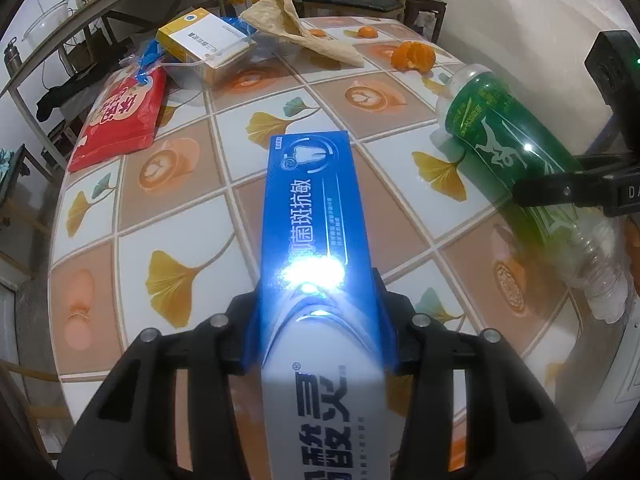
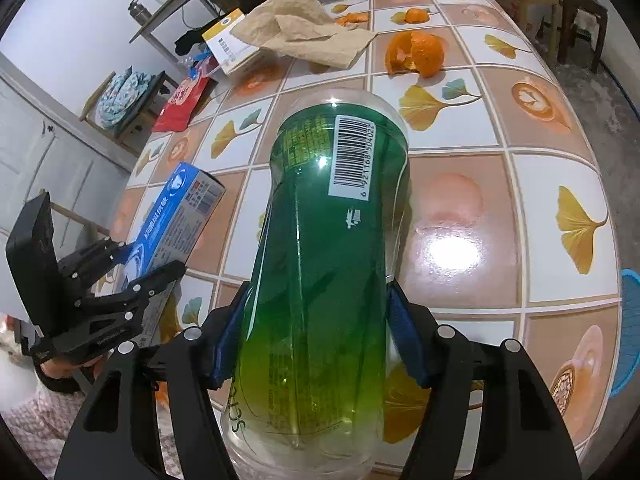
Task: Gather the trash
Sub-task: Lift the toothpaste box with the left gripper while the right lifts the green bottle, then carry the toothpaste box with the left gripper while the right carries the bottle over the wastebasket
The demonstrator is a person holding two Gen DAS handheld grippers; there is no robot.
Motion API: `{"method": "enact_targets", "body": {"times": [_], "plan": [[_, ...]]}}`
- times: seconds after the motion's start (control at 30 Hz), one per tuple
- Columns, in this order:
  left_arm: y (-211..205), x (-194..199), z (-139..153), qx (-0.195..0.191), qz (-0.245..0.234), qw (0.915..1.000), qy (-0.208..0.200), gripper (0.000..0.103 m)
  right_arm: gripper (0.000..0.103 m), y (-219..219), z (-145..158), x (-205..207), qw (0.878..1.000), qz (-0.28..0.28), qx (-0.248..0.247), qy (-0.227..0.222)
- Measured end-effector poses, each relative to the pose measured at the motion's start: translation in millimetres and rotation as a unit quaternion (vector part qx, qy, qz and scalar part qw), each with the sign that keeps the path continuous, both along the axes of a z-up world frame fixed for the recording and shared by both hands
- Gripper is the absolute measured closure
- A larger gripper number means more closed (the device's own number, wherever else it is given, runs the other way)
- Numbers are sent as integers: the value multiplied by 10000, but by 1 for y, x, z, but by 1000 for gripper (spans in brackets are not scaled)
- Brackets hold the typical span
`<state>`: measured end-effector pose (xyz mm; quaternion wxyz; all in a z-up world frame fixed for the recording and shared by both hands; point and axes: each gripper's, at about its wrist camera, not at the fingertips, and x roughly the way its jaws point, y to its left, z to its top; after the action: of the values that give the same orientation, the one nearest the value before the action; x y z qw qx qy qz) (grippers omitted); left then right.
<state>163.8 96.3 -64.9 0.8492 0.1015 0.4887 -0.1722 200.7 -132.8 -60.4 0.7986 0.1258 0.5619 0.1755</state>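
Observation:
A blue and white toothpaste box (image 1: 308, 200) sticks out forward between the blue pads of my left gripper (image 1: 320, 316), which is shut on it and holds it above the tiled table (image 1: 192, 208). A clear plastic bottle with a green label (image 2: 332, 216) is clamped between the blue pads of my right gripper (image 2: 318, 340), base pointing away. In the left wrist view the green bottle (image 1: 492, 132) and the right gripper (image 1: 560, 194) are at the right edge. The right wrist view has the toothpaste box (image 2: 180, 216) and the left gripper (image 2: 136, 276) at its left, with a hand below.
On the far part of the table lie crumpled brown paper (image 2: 296, 28), orange peels (image 2: 416, 54), a yellow and white carton (image 1: 204, 44), a red packet (image 1: 120, 120) and blue plastic wrap (image 1: 150, 56). A blue basket rim (image 2: 630, 328) shows at the right. Shelves and chairs ring the table.

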Motion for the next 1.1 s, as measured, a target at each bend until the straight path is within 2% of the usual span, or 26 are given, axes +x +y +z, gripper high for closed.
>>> {"method": "enact_targets", "body": {"times": [0.4,0.63,0.7,0.77,0.83,1.03,1.1], "plan": [[-6,-2,1,-72,-40,10000,-8,59,41,-13,6,-3,9998,-195,67,-66],[-10,-3,1,57,-91,9999,-101,59,41,-11,0,1,9998,-137,99,143],[-10,-3,1,71,-84,9999,-112,59,39,-6,0,0,9999,-49,-17,156],[-10,-3,1,72,-79,9999,-119,59,29,1,2,-3,9995,132,-258,104],[-9,-3,1,62,-75,9999,-116,59,26,8,2,-8,9983,295,-504,65],[-9,-3,1,80,-83,9998,-135,59,26,10,1,-17,9969,403,-675,-21],[-10,-3,1,105,-86,9998,-156,59,31,9,1,-19,9971,398,-651,-42]]}}
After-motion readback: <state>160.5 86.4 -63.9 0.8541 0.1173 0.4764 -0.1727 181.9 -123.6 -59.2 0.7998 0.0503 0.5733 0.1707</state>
